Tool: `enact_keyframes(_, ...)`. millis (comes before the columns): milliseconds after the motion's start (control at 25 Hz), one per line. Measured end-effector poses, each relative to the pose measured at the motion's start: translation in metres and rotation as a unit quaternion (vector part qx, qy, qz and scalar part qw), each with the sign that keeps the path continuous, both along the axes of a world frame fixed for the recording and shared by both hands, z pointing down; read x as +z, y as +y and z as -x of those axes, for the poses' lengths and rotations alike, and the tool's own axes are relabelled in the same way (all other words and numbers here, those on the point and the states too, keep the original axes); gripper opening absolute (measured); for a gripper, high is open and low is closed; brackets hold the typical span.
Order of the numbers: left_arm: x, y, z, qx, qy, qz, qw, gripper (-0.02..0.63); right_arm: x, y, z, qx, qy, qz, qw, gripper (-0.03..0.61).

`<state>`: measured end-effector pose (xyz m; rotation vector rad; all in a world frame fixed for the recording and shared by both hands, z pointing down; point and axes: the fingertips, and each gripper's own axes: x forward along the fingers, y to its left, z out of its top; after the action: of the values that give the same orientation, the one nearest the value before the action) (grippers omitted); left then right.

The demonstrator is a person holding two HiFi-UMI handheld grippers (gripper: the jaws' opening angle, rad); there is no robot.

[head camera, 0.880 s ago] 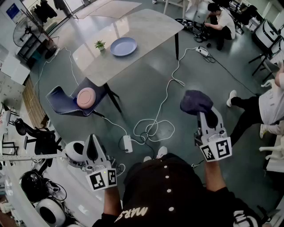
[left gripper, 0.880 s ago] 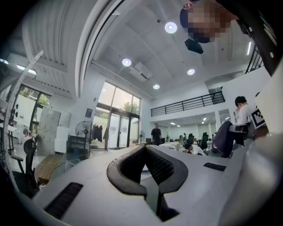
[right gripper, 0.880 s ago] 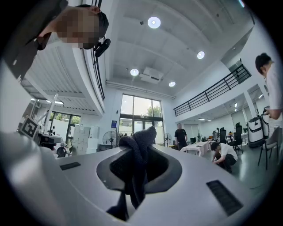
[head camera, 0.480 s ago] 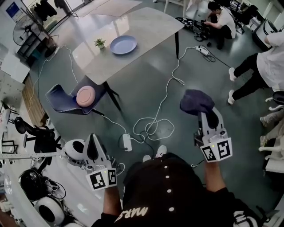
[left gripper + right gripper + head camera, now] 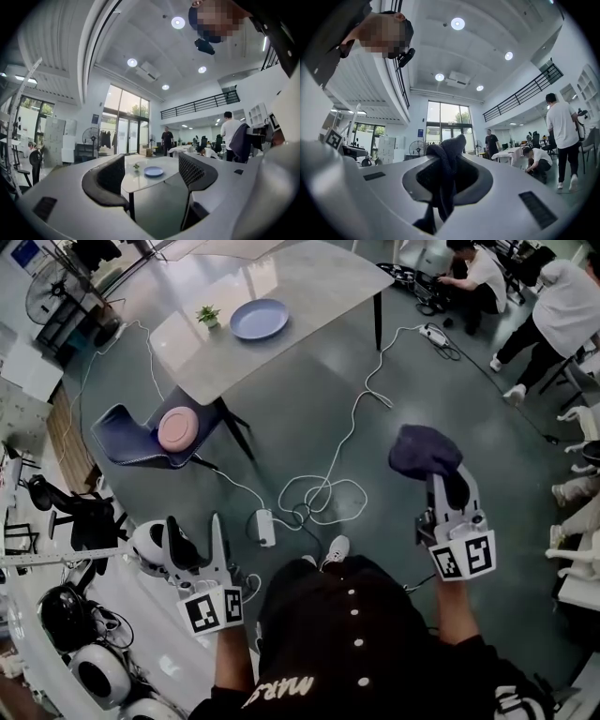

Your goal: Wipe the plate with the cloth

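Left tongs now spread wider than before, empty
Right tongs pinch the dark crumpled cloth; the round blue plate lies on the grey table, well apart

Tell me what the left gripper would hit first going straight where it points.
Probably the table, well ahead; open floor lies between. The open jaws of the left gripper frame it, though depth is unclear.

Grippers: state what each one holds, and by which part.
The right gripper is shut on the dark cloth, clamping a bunched fold. The left gripper is open and holds nothing.
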<state>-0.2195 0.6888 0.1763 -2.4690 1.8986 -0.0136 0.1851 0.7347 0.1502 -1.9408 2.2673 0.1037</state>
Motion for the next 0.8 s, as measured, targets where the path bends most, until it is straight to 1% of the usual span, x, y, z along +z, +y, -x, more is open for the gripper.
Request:
enact_keyframes(320,0.019,0.003,-0.023,0.0,0.014,0.022,0.9997,0.351,0.016,-0.011,-0.014,-0.017,0.004,0.008,1.0,0.031)
enact_keyframes(520,0.024,-0.007,-0.035,0.01,0.02,0.017,0.9996,0.351,0.022,-0.015,-0.025,-0.014,0.009,0.01,1.0,0.031)
enact_keyframes(800,0.028,-0.029,-0.043,0.006,0.036,0.019,0.9991,0.35,0.019,-0.039,-0.036,-0.016,0.02,0.018,1.0,0.031)
